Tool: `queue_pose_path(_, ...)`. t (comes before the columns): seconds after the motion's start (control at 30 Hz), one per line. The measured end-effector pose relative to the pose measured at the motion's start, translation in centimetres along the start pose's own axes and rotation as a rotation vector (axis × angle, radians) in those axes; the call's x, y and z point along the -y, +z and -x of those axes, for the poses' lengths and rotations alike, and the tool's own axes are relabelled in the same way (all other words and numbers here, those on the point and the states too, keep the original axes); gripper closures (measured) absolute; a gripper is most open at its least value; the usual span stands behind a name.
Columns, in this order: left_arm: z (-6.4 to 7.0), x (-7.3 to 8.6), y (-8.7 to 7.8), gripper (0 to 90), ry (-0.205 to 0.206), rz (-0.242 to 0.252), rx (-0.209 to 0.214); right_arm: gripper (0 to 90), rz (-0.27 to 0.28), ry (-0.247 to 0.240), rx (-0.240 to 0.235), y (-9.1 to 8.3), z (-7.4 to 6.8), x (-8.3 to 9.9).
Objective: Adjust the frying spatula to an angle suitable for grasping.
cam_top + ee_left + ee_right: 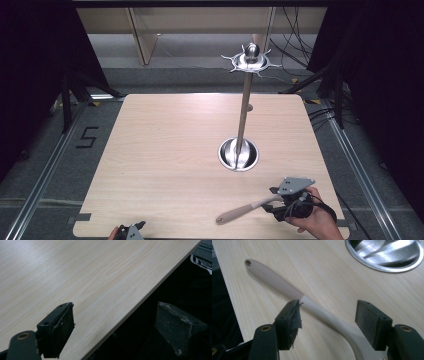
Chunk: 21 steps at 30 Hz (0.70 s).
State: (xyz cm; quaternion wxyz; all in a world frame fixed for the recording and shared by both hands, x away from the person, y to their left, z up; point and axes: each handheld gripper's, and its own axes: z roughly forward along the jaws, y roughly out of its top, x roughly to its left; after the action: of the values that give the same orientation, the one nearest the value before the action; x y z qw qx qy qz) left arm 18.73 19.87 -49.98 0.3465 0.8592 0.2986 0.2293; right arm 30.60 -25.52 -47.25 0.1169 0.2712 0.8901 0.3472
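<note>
Right gripper view puts the spatula (287,291) flat on the tabletop (332,282), its neck between my right tongs (332,320), spread wide. I'd lower squarely before pinching. Left tongs (120,332) idle, spread, at the tabletop's edge.

Beige spatula (287,291), pale woodgrain table (165,150), silver stand (239,154)

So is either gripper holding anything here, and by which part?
Nothing is held. The right gripper stands open astride the spatula at its neck; the left gripper is open over the table edge.
</note>
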Motion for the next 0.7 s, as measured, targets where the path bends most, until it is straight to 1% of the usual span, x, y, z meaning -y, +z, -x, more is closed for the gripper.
queue_pose_path(0.03, -0.1, 0.0, -0.2, 14.8, 0.010, -0.015, 0.001, 39.4, -0.018, -0.008, -0.021, 0.5, -0.1, -0.4)
queue_pose_path(0.07, -0.1, 0.0, -0.2, 14.8, 0.010, -0.015, 0.001, 39.4, -0.018, -0.008, -0.021, 0.5, -0.1, -0.4)
queue_pose_path(0.1, -0.2, 0.0, -0.2, 14.8, 0.022, -0.018, 0.004, 40.2, -0.035, -0.024, -0.031, 0.5, 0.0, -0.5)
queue_pose_path(0.13, -0.2, 0.0, -0.2, 14.8, 0.021, -0.019, 0.005, 40.9, -0.030, -0.025, -0.034, 1.0, -0.2, -0.7)
queue_pose_path(0.17, -0.2, 0.0, -0.2, 14.8, 0.022, -0.019, 0.003, 41.2, -0.038, -0.028, -0.036, 1.3, -0.2, -0.9)
queue_pose_path(0.2, -0.1, 0.0, -0.2, 14.8, 0.021, -0.019, 0.005, 42.1, -0.056, -0.031, -0.044, 1.5, -0.3, -1.1)
queue_pose_path(0.23, 0.1, 0.0, 0.0, 14.8, -0.016, 0.005, -0.003, 43.5, -0.068, -0.043, -0.069, 2.1, -0.6, -1.3)
queue_pose_path(0.27, 0.0, 0.0, -0.1, 14.8, -0.002, -0.002, -0.004, 43.5, -0.068, -0.043, -0.069, 2.1, -0.6, -1.3)
queue_pose_path(0.3, 0.1, 0.0, 0.0, 14.9, -0.013, 0.005, -0.001, 43.8, -0.083, -0.055, -0.072, 2.3, -0.7, -1.5)
queue_pose_path(0.33, 0.0, 0.0, -0.1, 14.9, -0.008, -0.005, -0.006, 44.2, -0.103, -0.059, -0.071, 2.5, -0.8, -1.6)
queue_pose_path(0.37, 0.1, 0.0, -0.1, 14.9, -0.017, 0.001, -0.012, 45.2, -0.111, -0.081, -0.070, 3.1, -1.1, -1.8)
queue_pose_path(0.4, 0.1, 0.1, -0.1, 14.8, -0.020, 0.003, -0.012, 45.4, -0.107, -0.119, -0.081, 3.3, -0.9, -1.9)
queue_pose_path(0.43, 0.1, 0.1, -0.1, 14.8, -0.020, 0.003, -0.012, 46.1, -0.136, -0.077, -0.069, 3.3, -1.2, -1.9)
queue_pose_path(0.47, 0.1, 0.1, -0.1, 14.8, -0.023, 0.007, -0.012, 46.1, -0.136, -0.077, -0.069, 3.3, -1.2, -1.9)
queue_pose_path(0.5, 0.1, 0.0, 0.0, 14.8, -0.013, 0.006, -0.001, 48.1, -0.136, -0.104, -0.085, 3.7, -1.3, -2.1)
queue_pose_path(0.53, 0.1, 0.0, 0.0, 14.8, -0.013, 0.006, -0.001, 48.1, -0.136, -0.104, -0.085, 3.7, -1.3, -2.1)
queue_pose_path(0.57, 0.0, 0.0, -0.1, 14.8, 0.005, 0.000, 0.000, 48.6, -0.144, -0.115, -0.090, 3.7, -1.2, -2.1)
queue_pose_path(0.6, 0.0, 0.0, -0.1, 14.8, 0.002, 0.000, 0.000, 49.5, -0.151, -0.102, -0.091, 3.8, -1.4, -2.2)
queue_pose_path(0.63, 0.0, 0.0, 0.0, 14.8, 0.000, 0.000, -0.001, 49.8, -0.148, -0.115, -0.105, 3.9, -1.4, -2.2)
queue_pose_path(0.67, 0.0, 0.0, -0.1, 14.9, -0.001, -0.006, -0.003, 50.0, -0.141, -0.149, -0.127, 4.2, -1.3, -2.4)
queue_pose_path(0.7, 0.0, 0.0, -0.1, 14.8, -0.002, -0.001, -0.002, 50.4, -0.152, -0.129, -0.120, 4.2, -1.4, -2.4)
